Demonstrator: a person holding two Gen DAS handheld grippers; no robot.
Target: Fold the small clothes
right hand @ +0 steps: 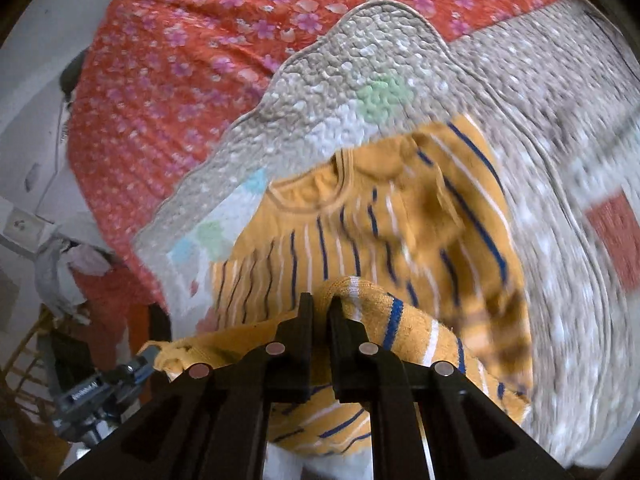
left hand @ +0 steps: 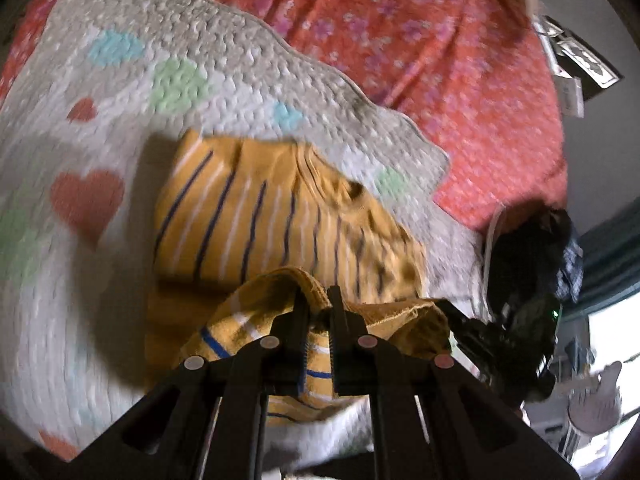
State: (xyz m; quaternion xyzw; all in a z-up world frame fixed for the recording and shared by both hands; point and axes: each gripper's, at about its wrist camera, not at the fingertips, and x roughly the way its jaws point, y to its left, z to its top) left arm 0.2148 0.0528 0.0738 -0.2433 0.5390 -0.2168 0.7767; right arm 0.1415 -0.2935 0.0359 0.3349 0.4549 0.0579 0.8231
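Where tongs [left hand: 318, 300] pinch, ribbed striped knit shirt [left hand: 248, 216]; bumpy quilt [left hand: 208, 52]

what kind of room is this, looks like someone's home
Most likely a bedroom at home. A red floral bedspread covers what looks like a bed, a quilted heart-print blanket lies over it, and a small yellow striped shirt is being folded on top.
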